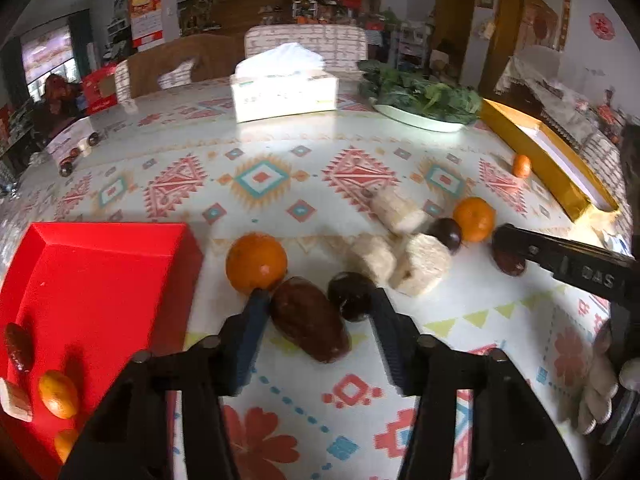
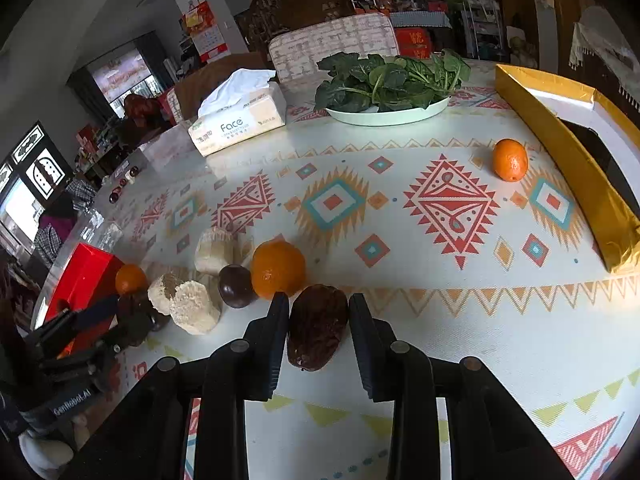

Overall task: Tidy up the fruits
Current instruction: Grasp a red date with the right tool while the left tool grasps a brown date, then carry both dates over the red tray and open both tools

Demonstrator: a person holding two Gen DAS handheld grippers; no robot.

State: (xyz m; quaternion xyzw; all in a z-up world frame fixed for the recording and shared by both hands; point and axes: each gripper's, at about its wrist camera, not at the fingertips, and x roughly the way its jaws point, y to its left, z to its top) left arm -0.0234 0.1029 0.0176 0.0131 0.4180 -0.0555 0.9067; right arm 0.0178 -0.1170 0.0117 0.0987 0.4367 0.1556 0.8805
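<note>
In the left wrist view my left gripper (image 1: 316,300) is open around a brown date (image 1: 310,320) lying on the patterned tablecloth, with an orange (image 1: 256,262) at its left fingertip and a dark round fruit (image 1: 352,294) at its right one. A red tray (image 1: 100,280) at left holds a date (image 1: 18,346) and small oranges (image 1: 58,394). In the right wrist view my right gripper (image 2: 318,308) brackets another brown date (image 2: 318,326); its fingers stand right at its sides. An orange (image 2: 278,268) and a dark fruit (image 2: 236,286) lie just beyond. Pale chunks (image 2: 196,306) lie left.
A gold box (image 2: 572,160) lies along the right edge with a lone orange (image 2: 510,160) beside it. A plate of greens (image 2: 390,88) and a tissue box (image 2: 240,120) stand at the back. The red tray also shows at left (image 2: 84,276).
</note>
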